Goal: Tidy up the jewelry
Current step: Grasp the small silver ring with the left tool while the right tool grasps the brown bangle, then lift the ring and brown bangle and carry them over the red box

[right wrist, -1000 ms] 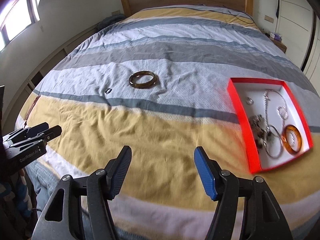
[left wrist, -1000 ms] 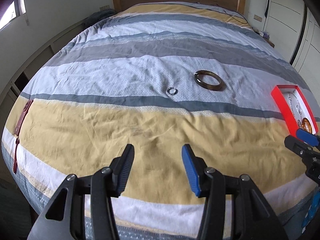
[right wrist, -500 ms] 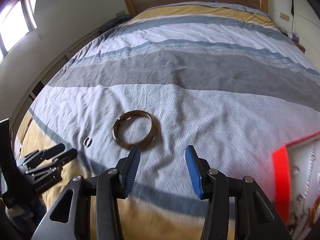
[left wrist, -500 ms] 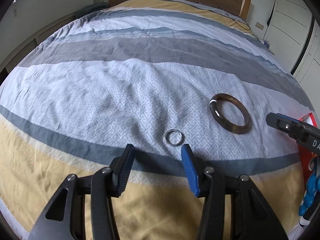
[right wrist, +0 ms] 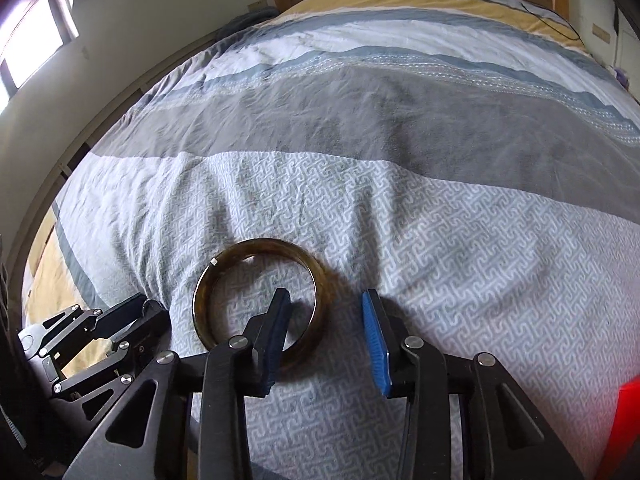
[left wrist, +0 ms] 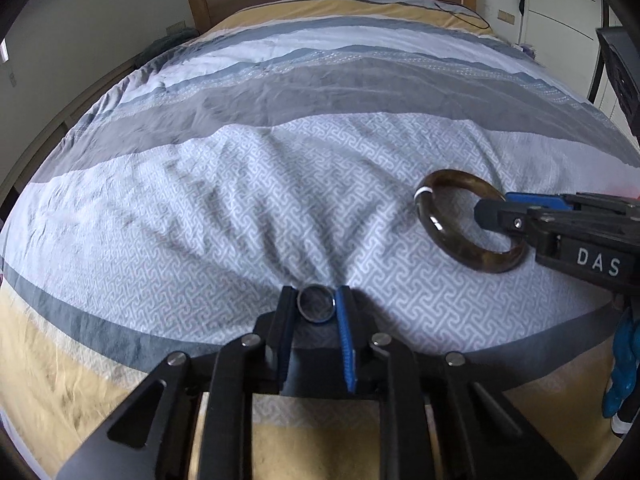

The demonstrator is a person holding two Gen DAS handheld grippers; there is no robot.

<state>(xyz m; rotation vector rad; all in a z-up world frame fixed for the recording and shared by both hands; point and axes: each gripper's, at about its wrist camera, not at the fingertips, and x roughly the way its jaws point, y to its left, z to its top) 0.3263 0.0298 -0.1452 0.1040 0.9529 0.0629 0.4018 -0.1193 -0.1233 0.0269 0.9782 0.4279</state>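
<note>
The small metal ring (left wrist: 316, 309) sits on the bed (left wrist: 240, 208) between the closing left hand-held gripper (left wrist: 316, 304) (contact unclear). The brown bangle (right wrist: 256, 300), partly hidden, has 1 finger of the closing right hand-held gripper (right wrist: 326, 312) inside its hoop, not yet pinched.

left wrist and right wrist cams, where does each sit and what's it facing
Left wrist: on the left tool, facing down the bed; its jaws are closing around the small ring.
Right wrist: on the right tool, closing astride the brown bangle's rim.
Shared: the bangle, the bed, and each other's tool.
</note>
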